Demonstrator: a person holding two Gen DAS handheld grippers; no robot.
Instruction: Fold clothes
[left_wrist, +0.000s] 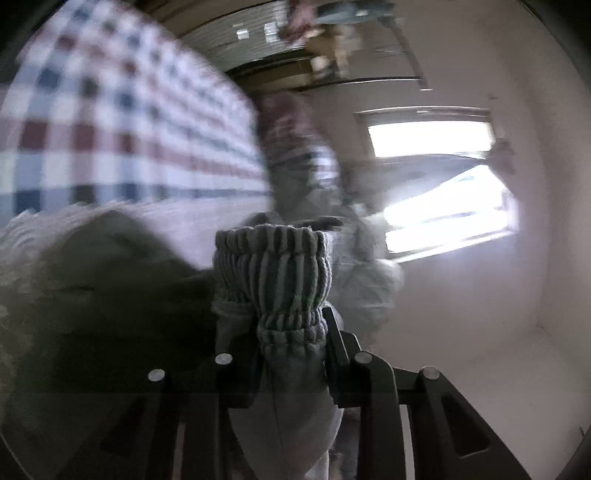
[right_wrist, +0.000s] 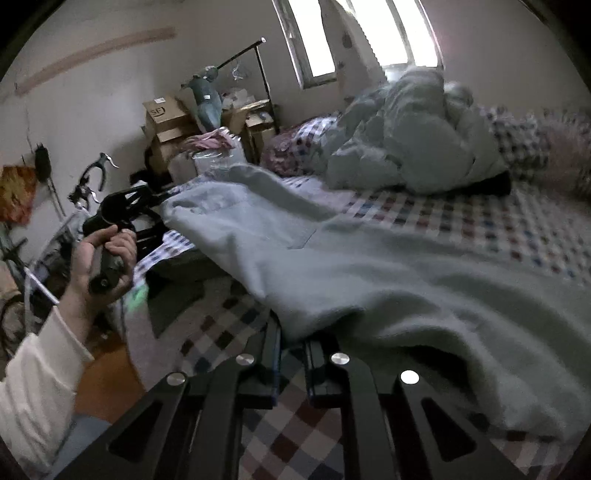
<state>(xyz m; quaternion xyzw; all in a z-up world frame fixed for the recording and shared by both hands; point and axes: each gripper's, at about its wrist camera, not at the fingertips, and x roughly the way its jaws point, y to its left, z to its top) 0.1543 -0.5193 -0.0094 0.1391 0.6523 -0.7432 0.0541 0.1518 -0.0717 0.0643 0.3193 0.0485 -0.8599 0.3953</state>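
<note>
The left gripper (left_wrist: 291, 332) has its two fingers closed on the ribbed, striped cuff (left_wrist: 275, 273) of a pale grey-green garment (right_wrist: 369, 266); the cuff stands up between the jaws and plain cloth hangs down below them. In the right wrist view the same gripper shows at the far left, held up off the edge of the bed by a hand (right_wrist: 99, 258), with the cloth running from it. The right gripper (right_wrist: 291, 354) sits low over the checked bedsheet (right_wrist: 461, 218), its fingers close together on either side of the garment's near edge; a fold appears to lie between them, but whether they truly pinch it I cannot tell

The relation that matters: the garment lies stretched across the bed with its long axis running from the left gripper at one end down to the right gripper at the other, sagging onto the sheet between. Each hand is at its own end, so any fold would bring one end toward the other along that line

Hard to make out: the left wrist view is heavily motion-blurred, so only the cuff reads sharply. The garment's far right part is cut off by the frame, and its overall shape stays unclear. A rumpled pale duvet (right_wrist: 413, 136) lies well apart at the head of the bed
</note>
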